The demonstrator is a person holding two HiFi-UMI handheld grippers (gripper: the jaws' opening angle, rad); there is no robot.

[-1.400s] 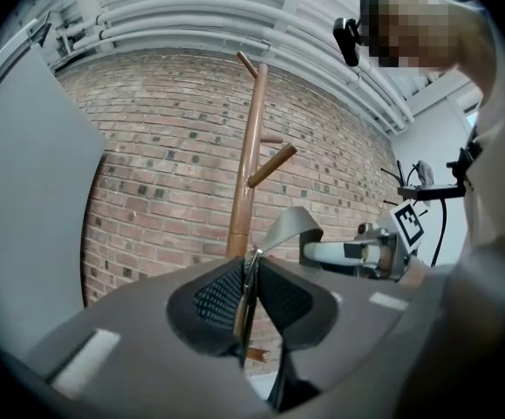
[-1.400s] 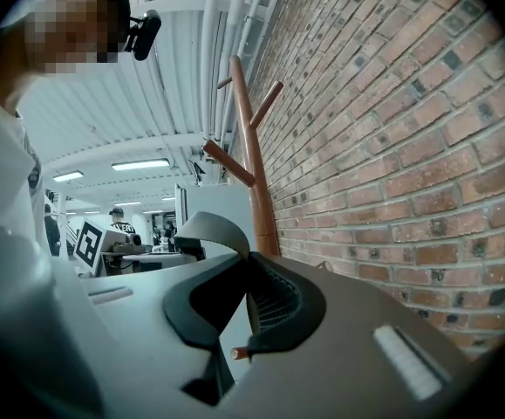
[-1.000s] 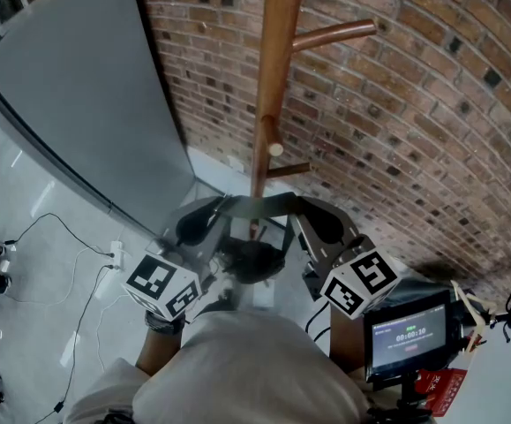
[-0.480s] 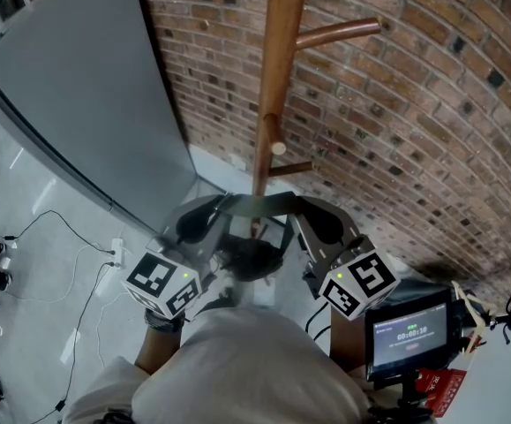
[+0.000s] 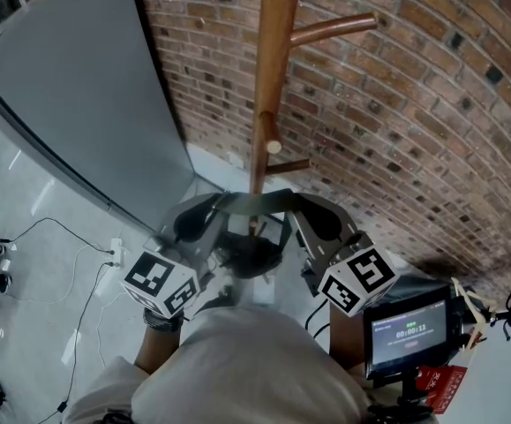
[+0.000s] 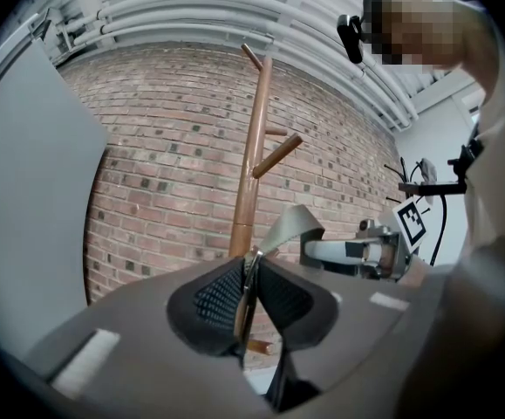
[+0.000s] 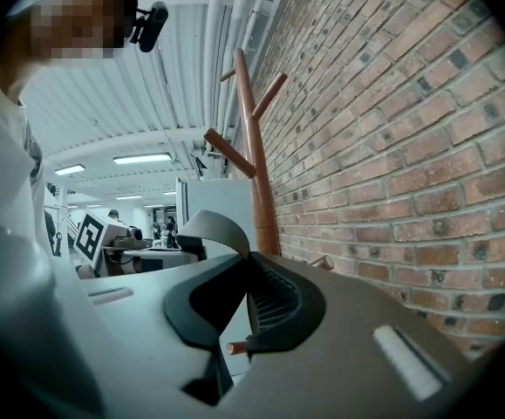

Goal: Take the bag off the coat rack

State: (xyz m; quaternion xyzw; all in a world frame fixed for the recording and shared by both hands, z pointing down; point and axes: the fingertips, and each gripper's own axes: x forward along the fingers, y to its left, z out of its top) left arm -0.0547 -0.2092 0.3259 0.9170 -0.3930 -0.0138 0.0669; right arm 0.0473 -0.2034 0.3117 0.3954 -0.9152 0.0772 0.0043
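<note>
I had the left gripper (image 5: pixel 196 224) and the right gripper (image 5: pixel 322 223) side by side in front of the coat rack (image 5: pixel 268 78), which stood against the brick wall (image 5: pixel 396 131). In each gripper's own view the fingers were pressed together on the grey strap (image 5: pixel 255 203), pinching it edge-on. The strap arched from one gripper across to the other, just in front of the rack's pole. It touched none of the pegs (image 5: pixel 330 30) I could see. The bag (image 5: pixel 253 259) showed as a dark shape under that strap, between the two grippers and close to my body.
</note>
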